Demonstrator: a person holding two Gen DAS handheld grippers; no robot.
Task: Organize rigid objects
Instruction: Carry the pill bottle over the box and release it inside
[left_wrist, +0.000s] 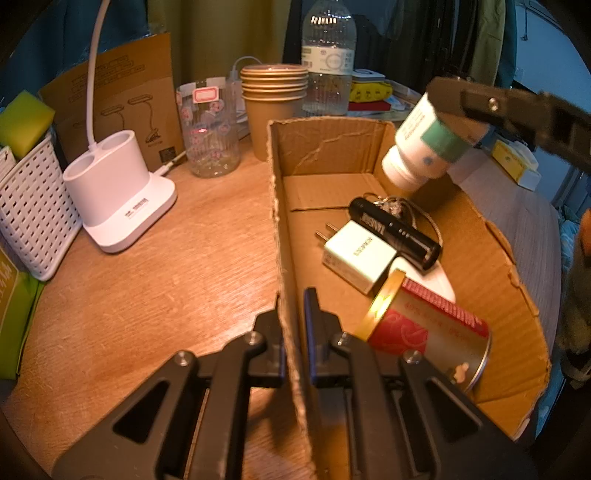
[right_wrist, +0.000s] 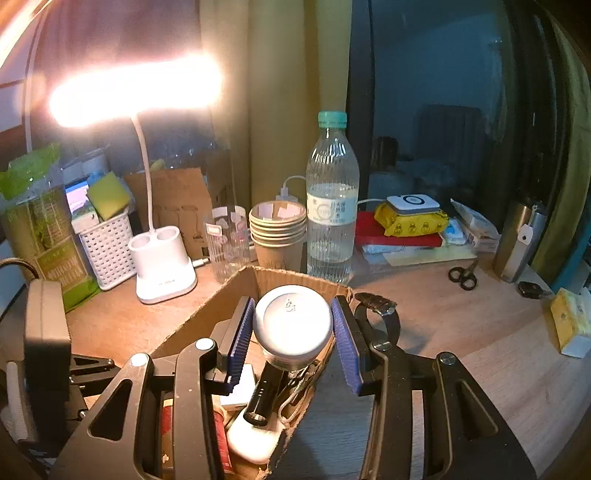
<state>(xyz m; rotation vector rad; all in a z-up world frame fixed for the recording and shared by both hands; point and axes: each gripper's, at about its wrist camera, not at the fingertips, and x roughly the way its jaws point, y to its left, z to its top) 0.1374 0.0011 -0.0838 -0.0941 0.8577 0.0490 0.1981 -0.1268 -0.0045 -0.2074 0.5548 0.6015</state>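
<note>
We see the white bottle (left_wrist: 424, 147) tilted cap-down over the far right corner of the cardboard box (left_wrist: 332, 147), its cap just above the box floor. In the right wrist view the bottle's (right_wrist: 291, 325) round base faces us between the blue pads (right_wrist: 240, 332) of the right gripper (right_wrist: 293, 339); the pads sit close on either side, but we cannot tell whether they press it or have let go.

Inside the box lie a black flashlight (left_wrist: 395, 232) with a cord, a white charger plug (left_wrist: 356, 254) touching it, a flat white item beneath them, and nearest us a red tin can (left_wrist: 428, 332) on its side.

Our left gripper (left_wrist: 293, 332) is clenched on the box's left wall, one finger inside and one outside.

Outside the box, on the wooden desk (left_wrist: 184, 277), a stack of paper cups (left_wrist: 273, 99), a water bottle (left_wrist: 328, 55) and a clear glass (left_wrist: 210, 125) stand just beyond the far wall. Further left are a white lamp base (left_wrist: 122, 192) and a white basket (left_wrist: 33, 206). To the right we see scissors (right_wrist: 463, 275) and a metal flask (right_wrist: 519, 240).
</note>
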